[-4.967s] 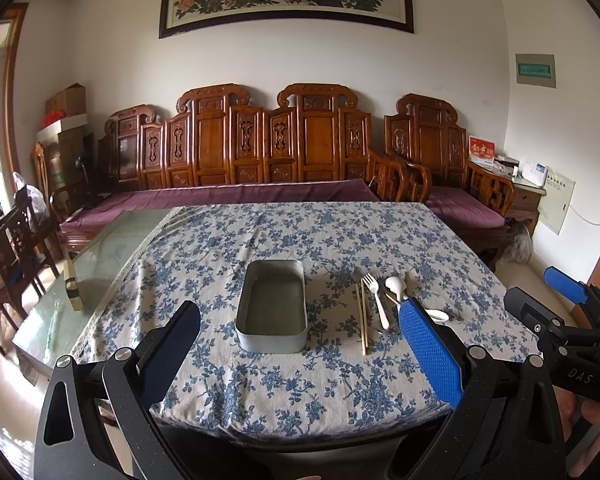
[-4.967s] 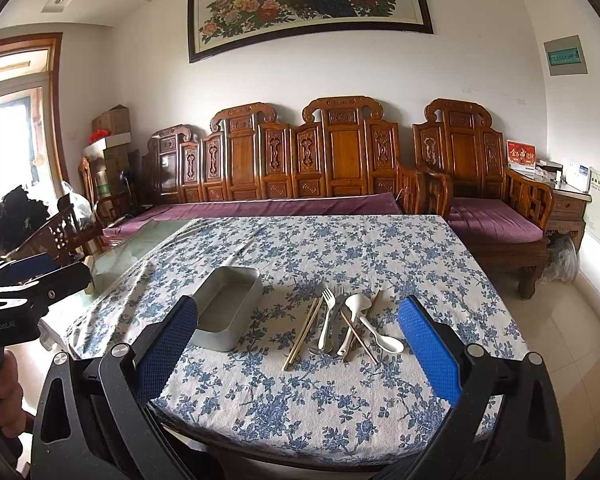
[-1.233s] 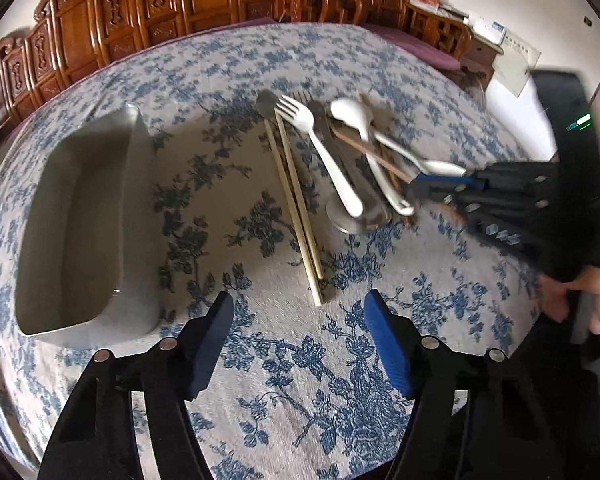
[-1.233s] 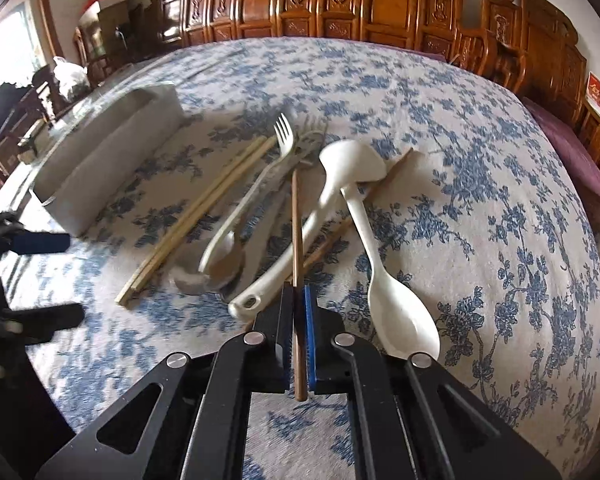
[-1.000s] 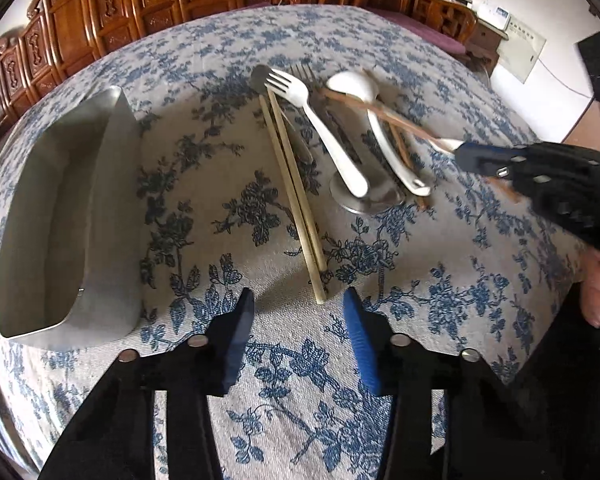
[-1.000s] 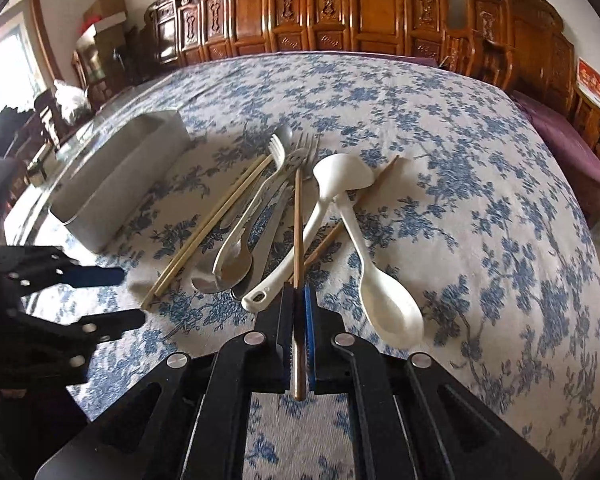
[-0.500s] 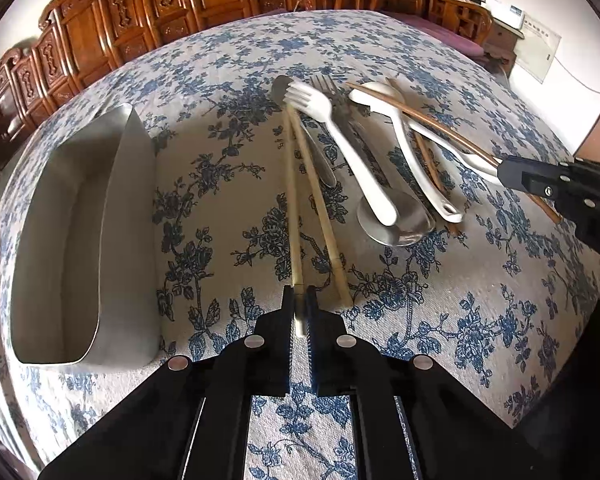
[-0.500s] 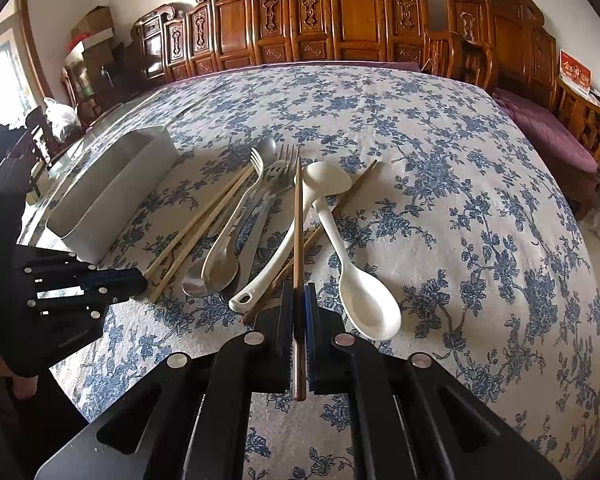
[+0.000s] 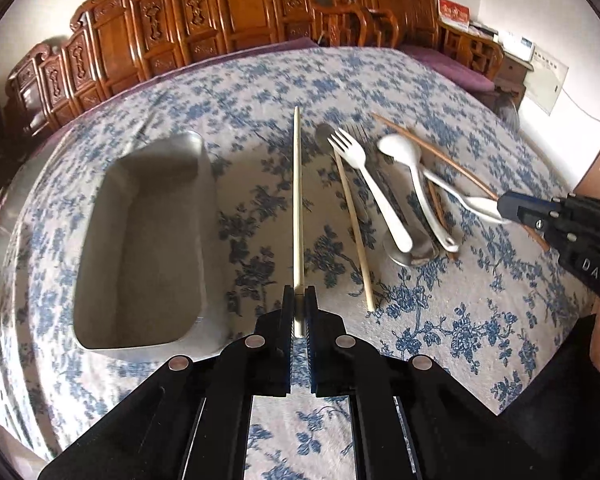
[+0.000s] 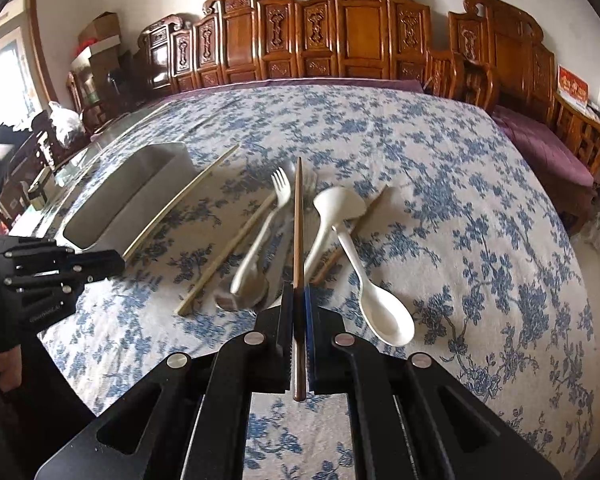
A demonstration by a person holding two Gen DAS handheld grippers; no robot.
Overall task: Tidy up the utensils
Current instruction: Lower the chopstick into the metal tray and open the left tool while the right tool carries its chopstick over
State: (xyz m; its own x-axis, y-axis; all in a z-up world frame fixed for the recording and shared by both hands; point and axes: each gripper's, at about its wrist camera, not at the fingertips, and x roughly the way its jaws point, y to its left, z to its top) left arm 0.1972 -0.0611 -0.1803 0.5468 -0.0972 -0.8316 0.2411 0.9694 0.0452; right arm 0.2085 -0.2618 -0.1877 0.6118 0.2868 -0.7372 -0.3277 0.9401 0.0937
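Note:
My left gripper (image 9: 299, 304) is shut on a pale bamboo chopstick (image 9: 297, 200) and holds it above the cloth, just right of the empty metal tray (image 9: 140, 240). My right gripper (image 10: 299, 300) is shut on a dark brown chopstick (image 10: 298, 220), raised over the utensil pile. On the cloth lie a second pale chopstick (image 9: 354, 228), a white fork (image 9: 370, 188), white spoons (image 9: 416, 184), a metal spoon (image 9: 410, 248) and another brown chopstick (image 10: 350, 236). The right gripper also shows in the left wrist view (image 9: 504, 206), and the left one in the right wrist view (image 10: 118, 266).
The table has a blue floral cloth (image 9: 460, 320) and its near edge is close below the grippers. Carved wooden benches (image 10: 340, 40) with purple cushions line the far side. A glass-topped strip (image 10: 100, 140) lies left of the tray.
My left gripper has lifted the pale chopstick off the cloth and swung it left toward the tray. My right gripper has raised the brown chopstick higher.

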